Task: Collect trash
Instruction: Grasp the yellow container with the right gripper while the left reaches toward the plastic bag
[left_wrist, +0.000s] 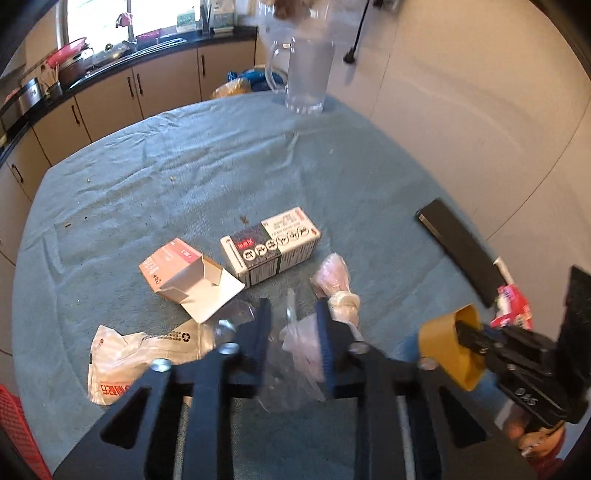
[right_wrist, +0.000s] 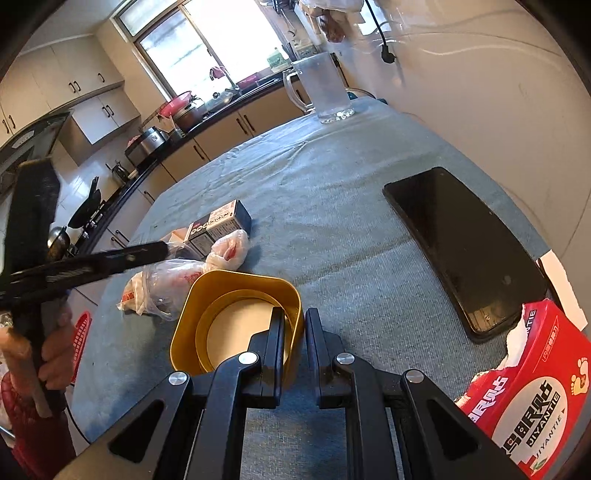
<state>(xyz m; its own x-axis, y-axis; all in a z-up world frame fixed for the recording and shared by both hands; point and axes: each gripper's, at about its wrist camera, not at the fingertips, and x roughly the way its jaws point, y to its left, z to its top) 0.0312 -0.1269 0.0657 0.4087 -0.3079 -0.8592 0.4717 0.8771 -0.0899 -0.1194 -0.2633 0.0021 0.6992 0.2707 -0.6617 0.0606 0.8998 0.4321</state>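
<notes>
Left gripper (left_wrist: 293, 332) is clamped on a clear plastic bag (left_wrist: 291, 365) just above the table (left_wrist: 221, 166), so I've got one piece of trash. My right gripper (right_wrist: 295, 343) pinches the yellow container (right_wrist: 236, 295) by its rim, I guess as the bin. Only the right wrist view shows the phone (right_wrist: 465, 243) and red box (right_wrist: 532, 387) fully; the left shows both cartons (left_wrist: 271, 245).

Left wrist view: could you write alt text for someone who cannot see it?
The left gripper pinches a clear plastic bag above a table under grey-blue cloth. Two small cardboard boxes, a knotted pink bag and a flat wrapper lie ahead, with a glass pitcher far off. At right, another gripper holds a yellow container.
</notes>
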